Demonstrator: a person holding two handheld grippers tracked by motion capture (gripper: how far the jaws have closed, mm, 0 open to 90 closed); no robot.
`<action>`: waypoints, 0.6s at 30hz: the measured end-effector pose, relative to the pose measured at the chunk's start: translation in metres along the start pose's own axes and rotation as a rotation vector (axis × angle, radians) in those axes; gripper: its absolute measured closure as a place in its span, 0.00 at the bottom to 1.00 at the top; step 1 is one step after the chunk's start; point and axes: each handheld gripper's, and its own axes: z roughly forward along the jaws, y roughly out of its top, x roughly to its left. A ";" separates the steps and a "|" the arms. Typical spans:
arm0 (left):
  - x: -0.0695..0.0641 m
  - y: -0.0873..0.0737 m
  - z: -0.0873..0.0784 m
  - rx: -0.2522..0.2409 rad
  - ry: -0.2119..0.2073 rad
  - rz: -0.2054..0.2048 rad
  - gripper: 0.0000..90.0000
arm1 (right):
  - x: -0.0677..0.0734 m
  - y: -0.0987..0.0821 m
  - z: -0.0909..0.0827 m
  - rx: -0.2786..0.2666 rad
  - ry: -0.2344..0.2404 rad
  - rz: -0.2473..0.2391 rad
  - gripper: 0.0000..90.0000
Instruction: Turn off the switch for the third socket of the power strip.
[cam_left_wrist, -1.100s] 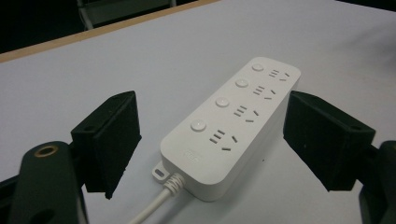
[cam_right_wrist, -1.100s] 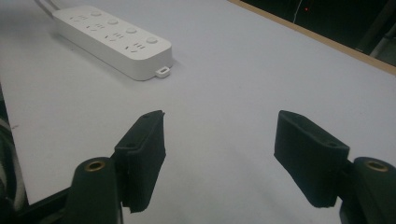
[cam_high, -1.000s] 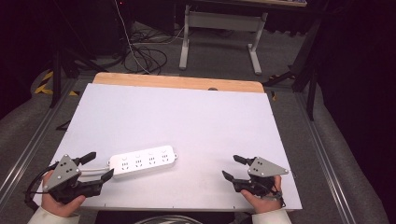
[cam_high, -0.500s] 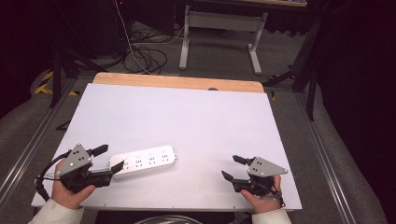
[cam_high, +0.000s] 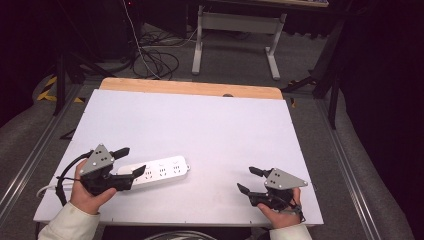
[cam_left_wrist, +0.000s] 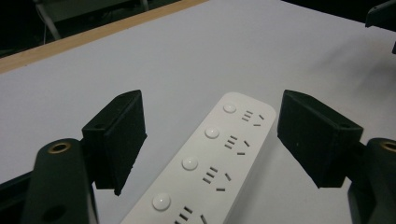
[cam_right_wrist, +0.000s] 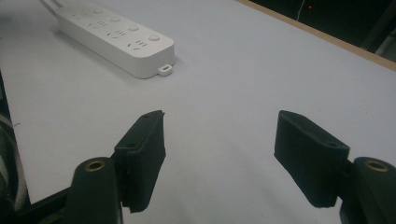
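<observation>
**Left gripper now over the power strip's cable end**

Compared with one second ago: left gripper (cam_high: 131, 160) moved in from beyond the power strip (cam_high: 156, 172) to straddle its near end; half a second ago, just short of that spot. Right gripper (cam_high: 248, 179) unchanged, resting well to the right of the strip. Strip itself in the same place on the table (cam_high: 200, 125).

Seen along the left gripper (cam_left_wrist: 210, 140): jaws spread wide, one on each side of the power strip (cam_left_wrist: 205, 163), neither touching it. Seen along the right gripper (cam_right_wrist: 219, 156): jaws equally wide, holding nothing, with the power strip (cam_right_wrist: 116, 35) far ahead and to the left.

Strip: one, long, white, smooth hard plastic with rounded corners and a small loop tab at its free end. Four round white buttons visible between the left jaws, each beside a cluster of socket slots. White cable leaving the strip's left end toward the table edge.

Table: one, matte white flat top, pale wooden strip along the edge farthest from the strip.

Grippers: two, black, with blocky wedge-shaped pads; a grey three-cornered plate on each. Two hands, light sleeves.
</observation>
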 end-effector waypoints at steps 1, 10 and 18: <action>0.000 0.001 0.002 0.004 -0.002 0.005 0.27 | 0.000 0.000 0.000 0.000 0.000 0.000 0.38; -0.004 0.010 0.019 0.025 -0.018 0.007 0.27 | 0.001 0.000 0.000 0.003 0.003 -0.005 0.38; -0.006 0.016 0.033 0.050 -0.011 0.033 0.27 | 0.000 0.000 0.000 0.004 0.003 -0.005 0.37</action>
